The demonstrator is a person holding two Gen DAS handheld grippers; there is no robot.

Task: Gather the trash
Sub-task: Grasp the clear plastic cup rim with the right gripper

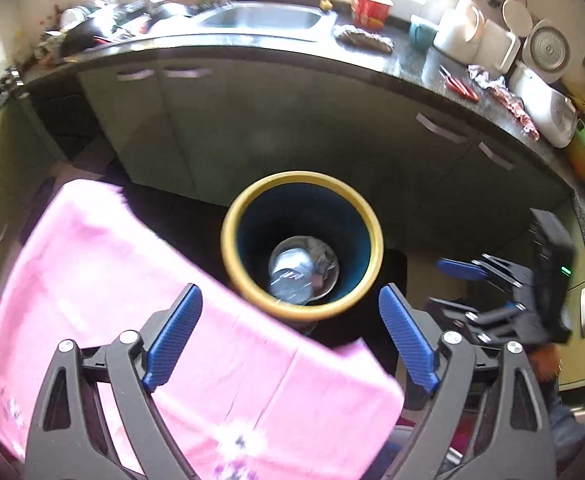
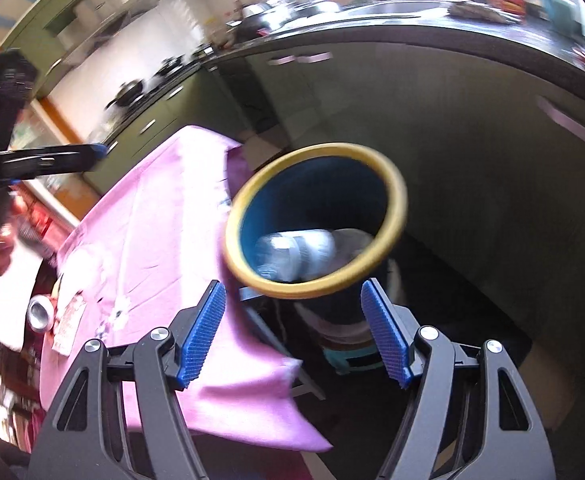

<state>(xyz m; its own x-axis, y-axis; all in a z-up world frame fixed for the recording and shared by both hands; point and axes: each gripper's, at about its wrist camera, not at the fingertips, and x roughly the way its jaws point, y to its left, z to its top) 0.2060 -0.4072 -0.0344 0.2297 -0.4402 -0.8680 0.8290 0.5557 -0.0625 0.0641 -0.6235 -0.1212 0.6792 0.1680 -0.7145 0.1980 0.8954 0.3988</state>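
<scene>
The kitchen counter (image 1: pixel 372 60) curves across the top of your left wrist view from 9 o'clock round to 3 o'clock, with the sink (image 1: pixel 260 18) at 12 o'clock and green cabinet doors (image 1: pixel 228 128) below it. A pink cloth (image 1: pixel 132 300) covers the table from 9 o'clock down to 6 o'clock, and its edge runs under your left fingers.

The bin (image 1: pixel 302 246), dark blue inside with a yellow rim, stands on the floor just beyond the cloth, near the centre of both views. You look almost straight down its mouth from the left gripper and at a slant from the right one, where the mouth tilts toward 2 o'clock.

In the bin lies a clear plastic bottle (image 2: pixel 296 254). From your right wrist view its long axis runs roughly 9 to 3 o'clock across the bottom of the bin; which end is the neck is too blurred to tell. Crumpled wrappers (image 1: pixel 320 258) lie beside it.

Your left gripper (image 1: pixel 292 340) stands wide apart over the near rim of the bin with nothing between its blue pads. Your right gripper (image 2: pixel 292 332) is also spread, somewhat narrower, and grips nothing; the rim shows in the gap beyond it.

At 9 o'clock in the right view, a small metal cup (image 2: pixel 40 314) sits on the cloth.
</scene>
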